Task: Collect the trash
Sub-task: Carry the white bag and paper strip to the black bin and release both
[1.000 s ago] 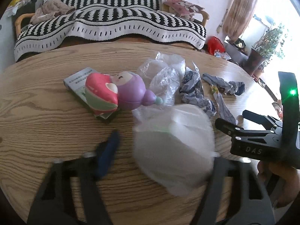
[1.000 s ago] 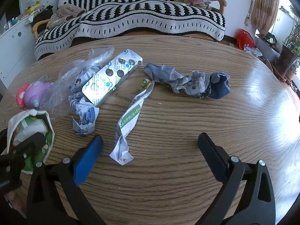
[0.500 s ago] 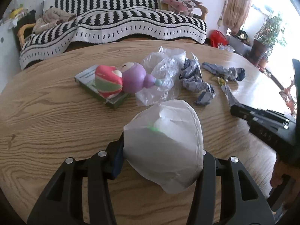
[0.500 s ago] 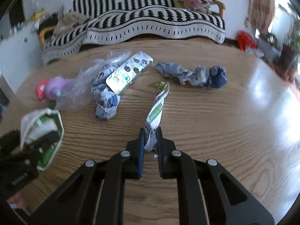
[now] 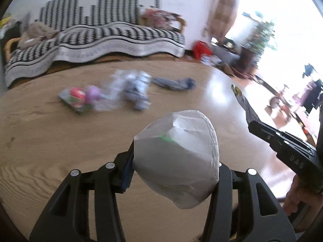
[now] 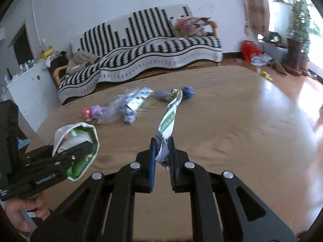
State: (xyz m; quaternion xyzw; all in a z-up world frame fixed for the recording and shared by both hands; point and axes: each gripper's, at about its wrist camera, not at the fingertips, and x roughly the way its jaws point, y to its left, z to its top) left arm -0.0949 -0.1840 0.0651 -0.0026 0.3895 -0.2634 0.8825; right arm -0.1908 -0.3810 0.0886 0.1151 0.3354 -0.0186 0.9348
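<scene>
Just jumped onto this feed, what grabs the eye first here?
The right gripper is shut on a long crumpled white-and-green wrapper strip, lifted above the oval wooden table. Left of it, the left gripper clamps a white paper bag with green print inside. Crumpled litter lies mid-table.

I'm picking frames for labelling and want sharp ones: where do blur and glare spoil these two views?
Left wrist view: the trash on the table is motion-smeared, the held white bag is sharp, and the window at right is blown out. Right wrist view: the gripped wrapper strip is readable, the far trash is soft, and glare washes the table's right side.
</scene>
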